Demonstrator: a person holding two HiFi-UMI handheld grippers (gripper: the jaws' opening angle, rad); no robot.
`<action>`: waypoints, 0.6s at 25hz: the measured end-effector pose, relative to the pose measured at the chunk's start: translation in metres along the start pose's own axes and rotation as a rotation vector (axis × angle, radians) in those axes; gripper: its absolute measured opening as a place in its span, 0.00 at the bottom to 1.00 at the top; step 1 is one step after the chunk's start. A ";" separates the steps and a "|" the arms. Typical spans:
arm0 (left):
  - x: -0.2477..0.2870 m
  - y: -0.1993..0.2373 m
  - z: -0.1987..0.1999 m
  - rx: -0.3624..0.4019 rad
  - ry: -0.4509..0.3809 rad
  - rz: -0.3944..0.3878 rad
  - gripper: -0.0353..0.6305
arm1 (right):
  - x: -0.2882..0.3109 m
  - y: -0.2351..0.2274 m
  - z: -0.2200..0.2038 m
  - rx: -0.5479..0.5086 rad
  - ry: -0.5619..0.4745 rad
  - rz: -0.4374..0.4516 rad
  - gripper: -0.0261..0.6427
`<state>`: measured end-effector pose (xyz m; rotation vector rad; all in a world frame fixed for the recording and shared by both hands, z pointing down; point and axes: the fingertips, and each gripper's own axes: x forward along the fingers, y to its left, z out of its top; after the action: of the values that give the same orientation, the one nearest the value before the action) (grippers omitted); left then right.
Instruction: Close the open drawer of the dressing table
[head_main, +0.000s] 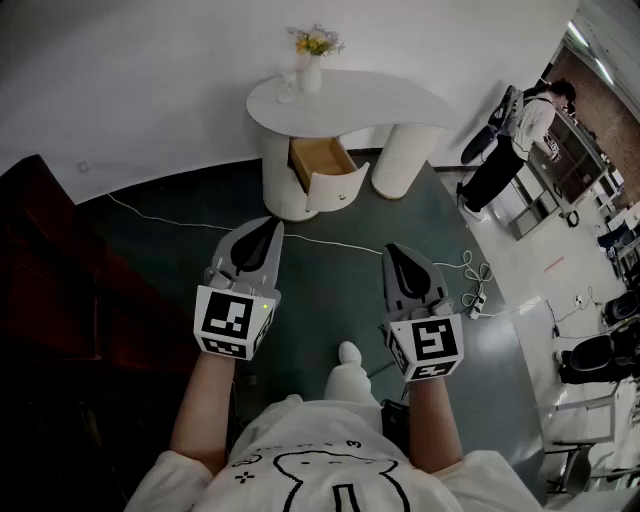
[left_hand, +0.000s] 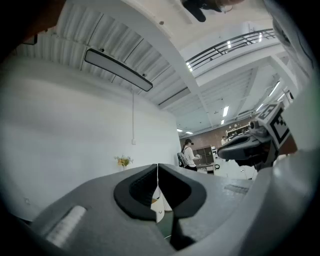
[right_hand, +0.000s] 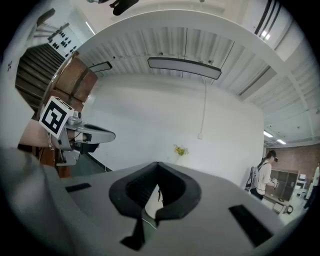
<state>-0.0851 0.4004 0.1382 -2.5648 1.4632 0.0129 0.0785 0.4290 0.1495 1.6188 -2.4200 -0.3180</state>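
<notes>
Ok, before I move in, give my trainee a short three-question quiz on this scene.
1. True or false: the drawer of the dressing table is already shut.
2. What stands on the tabletop? A) a vase of flowers B) a lamp C) a laptop
3. Fill in: the left gripper and right gripper both have their jaws ____, with nothing between them.
Key: 1 false, it stands open; 2 A; 3 shut.

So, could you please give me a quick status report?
Left gripper and right gripper both shut, empty. Wood-lined drawer of the white rounded dressing table open, untouched. Thin white cable crosses the dark floor between.
</notes>
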 end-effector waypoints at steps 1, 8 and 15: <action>0.003 0.003 0.000 0.003 -0.001 -0.003 0.08 | 0.004 0.000 0.001 0.000 -0.001 0.001 0.04; 0.033 0.014 -0.009 0.013 0.004 -0.018 0.08 | 0.032 -0.009 -0.014 -0.046 0.043 0.009 0.04; 0.086 0.028 -0.032 -0.009 0.044 -0.014 0.08 | 0.079 -0.052 -0.040 0.033 0.061 -0.013 0.04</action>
<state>-0.0674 0.3078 0.1564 -2.5979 1.4642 -0.0396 0.1067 0.3337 0.1767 1.6347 -2.3826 -0.2290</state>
